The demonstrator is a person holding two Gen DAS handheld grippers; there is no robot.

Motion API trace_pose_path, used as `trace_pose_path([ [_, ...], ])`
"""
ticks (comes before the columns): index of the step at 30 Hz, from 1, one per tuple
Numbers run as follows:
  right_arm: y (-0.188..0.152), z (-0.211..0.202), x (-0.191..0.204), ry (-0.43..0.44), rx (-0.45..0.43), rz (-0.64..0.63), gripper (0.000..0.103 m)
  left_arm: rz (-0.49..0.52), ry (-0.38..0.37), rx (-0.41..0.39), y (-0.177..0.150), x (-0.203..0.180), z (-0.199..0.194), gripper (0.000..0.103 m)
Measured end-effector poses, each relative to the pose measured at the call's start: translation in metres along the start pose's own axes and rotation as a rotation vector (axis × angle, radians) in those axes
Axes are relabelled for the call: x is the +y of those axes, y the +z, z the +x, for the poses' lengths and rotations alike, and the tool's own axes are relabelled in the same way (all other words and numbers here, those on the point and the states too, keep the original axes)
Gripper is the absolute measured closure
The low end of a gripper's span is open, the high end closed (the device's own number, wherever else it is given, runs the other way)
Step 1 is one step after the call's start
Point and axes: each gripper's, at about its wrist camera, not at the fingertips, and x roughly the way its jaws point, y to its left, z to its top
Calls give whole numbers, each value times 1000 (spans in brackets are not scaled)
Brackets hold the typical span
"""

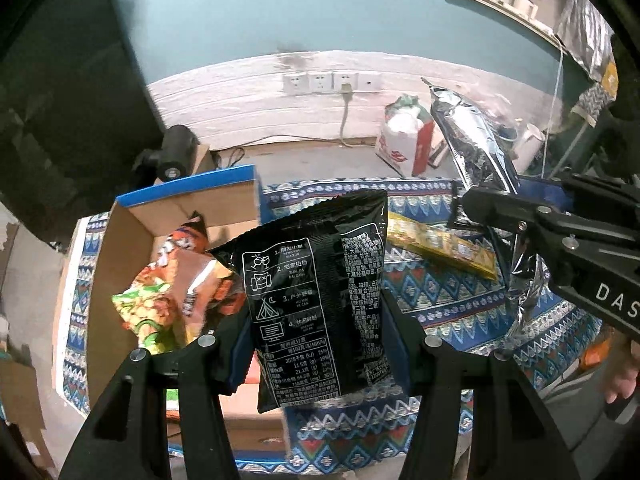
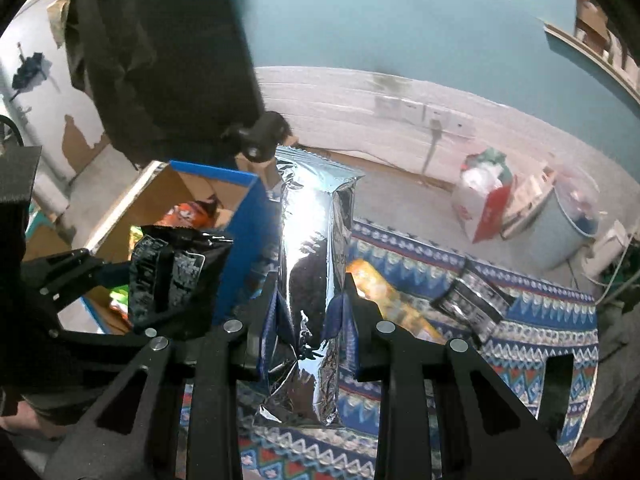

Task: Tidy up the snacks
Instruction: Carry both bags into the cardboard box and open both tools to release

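While clamped upright, black snack bag between left gripper fingers.

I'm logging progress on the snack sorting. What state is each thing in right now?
Left tool: shut on the black snack bag, held upright.
Right tool: shut on the silver foil bag, held upright.
Cardboard box: open, orange snack packs inside.
Yellow snack pack: lying flat on the patterned cloth.
Small black packet: lying on the cloth.
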Motion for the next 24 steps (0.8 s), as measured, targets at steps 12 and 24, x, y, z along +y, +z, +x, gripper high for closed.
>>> trace_pose_path([
  [12,19,28,52,68,18,-57,77,-137,44,-26,-10,71,-11,46],
  [24,29,70,111,162,71,-88,77,-224,89,-9,-32,126,-13,46],
])
